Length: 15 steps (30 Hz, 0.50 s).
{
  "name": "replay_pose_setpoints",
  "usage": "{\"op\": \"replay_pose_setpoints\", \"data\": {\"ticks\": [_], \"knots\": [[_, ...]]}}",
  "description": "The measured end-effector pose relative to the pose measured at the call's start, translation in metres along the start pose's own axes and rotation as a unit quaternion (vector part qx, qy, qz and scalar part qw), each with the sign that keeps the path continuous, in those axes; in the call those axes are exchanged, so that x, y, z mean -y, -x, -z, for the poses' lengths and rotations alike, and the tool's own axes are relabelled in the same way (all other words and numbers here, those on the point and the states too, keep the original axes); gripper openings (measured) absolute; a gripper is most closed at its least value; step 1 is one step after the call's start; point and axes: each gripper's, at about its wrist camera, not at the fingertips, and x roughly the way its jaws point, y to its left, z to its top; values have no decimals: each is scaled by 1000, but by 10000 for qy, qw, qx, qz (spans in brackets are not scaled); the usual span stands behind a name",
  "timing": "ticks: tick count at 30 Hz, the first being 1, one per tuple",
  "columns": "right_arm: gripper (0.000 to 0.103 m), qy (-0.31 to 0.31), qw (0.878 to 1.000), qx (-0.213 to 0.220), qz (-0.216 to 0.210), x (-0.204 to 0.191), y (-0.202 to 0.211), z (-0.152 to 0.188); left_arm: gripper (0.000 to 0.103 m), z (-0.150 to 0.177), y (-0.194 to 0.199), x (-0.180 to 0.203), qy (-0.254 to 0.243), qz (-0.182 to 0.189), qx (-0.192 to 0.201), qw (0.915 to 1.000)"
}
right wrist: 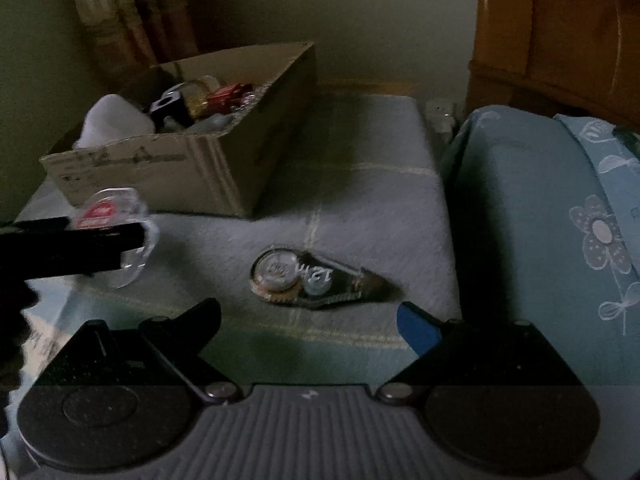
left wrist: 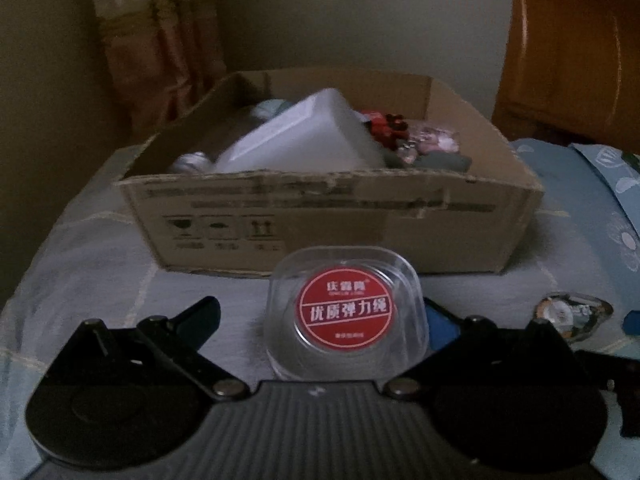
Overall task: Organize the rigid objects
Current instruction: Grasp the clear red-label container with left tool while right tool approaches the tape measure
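Observation:
A clear plastic case with a red round label [left wrist: 346, 312] sits between the fingers of my left gripper [left wrist: 320, 312]; the left finger stands apart from it, so the jaws look open around it. It also shows in the right wrist view [right wrist: 114, 216], by the left gripper's black finger [right wrist: 80, 236]. An open cardboard box [left wrist: 332, 220] with several small items stands just behind it on the bed. A clear correction tape dispenser [right wrist: 316, 276] lies on the blanket just ahead of my open, empty right gripper [right wrist: 316, 320].
The box [right wrist: 192, 168] holds a white plastic container [left wrist: 300, 140], red pieces and other small things. A blue floral pillow [right wrist: 560, 220] lies to the right. A wooden headboard [right wrist: 560, 32] and a curtain [left wrist: 152, 40] stand behind.

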Motion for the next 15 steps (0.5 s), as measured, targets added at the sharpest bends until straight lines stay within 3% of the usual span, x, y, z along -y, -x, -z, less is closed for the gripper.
{"op": "replay_pose_setpoints", "data": {"ticks": [5,15], "knots": [[97,-137,9999,2,51,-4,-11,-4,102,1,4,-18,253,-172,-3,9995],[101,-60,10000,51,13,-27,-31,-15,102,6,1,-43,583,-86,-110,9982]]}}
